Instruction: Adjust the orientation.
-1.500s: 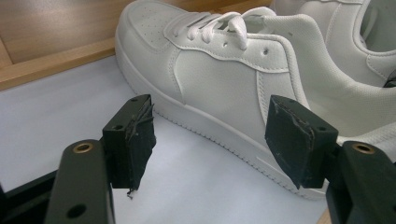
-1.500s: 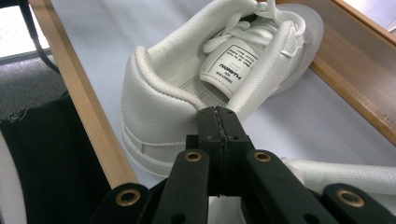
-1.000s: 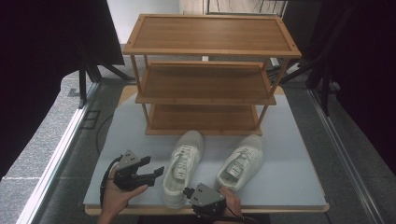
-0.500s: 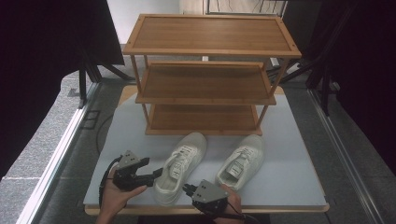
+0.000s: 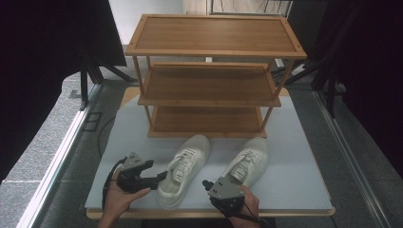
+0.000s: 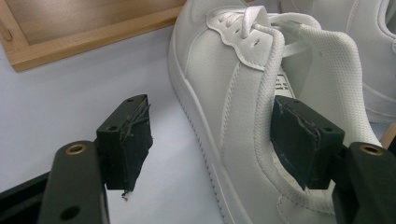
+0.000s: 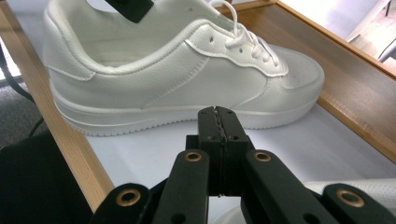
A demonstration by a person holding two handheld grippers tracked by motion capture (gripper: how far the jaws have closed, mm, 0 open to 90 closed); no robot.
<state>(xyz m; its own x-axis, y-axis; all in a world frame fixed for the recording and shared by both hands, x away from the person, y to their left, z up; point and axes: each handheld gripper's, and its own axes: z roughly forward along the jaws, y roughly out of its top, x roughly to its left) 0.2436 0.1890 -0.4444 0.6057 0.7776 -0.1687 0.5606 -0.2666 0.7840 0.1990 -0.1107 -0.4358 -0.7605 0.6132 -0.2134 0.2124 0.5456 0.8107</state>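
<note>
Left gripper (image 5: 159, 176): jaws wide, straddling the collar wall of the left shoe (image 5: 183, 169), one pad inside, near the table's (image 5: 304, 156) front edge. Right gripper (image 5: 207, 183): pads pressed together, empty, between both shoes. Right shoe (image 5: 247, 160) just beyond, toes toward the rack (image 5: 209, 66).
</note>
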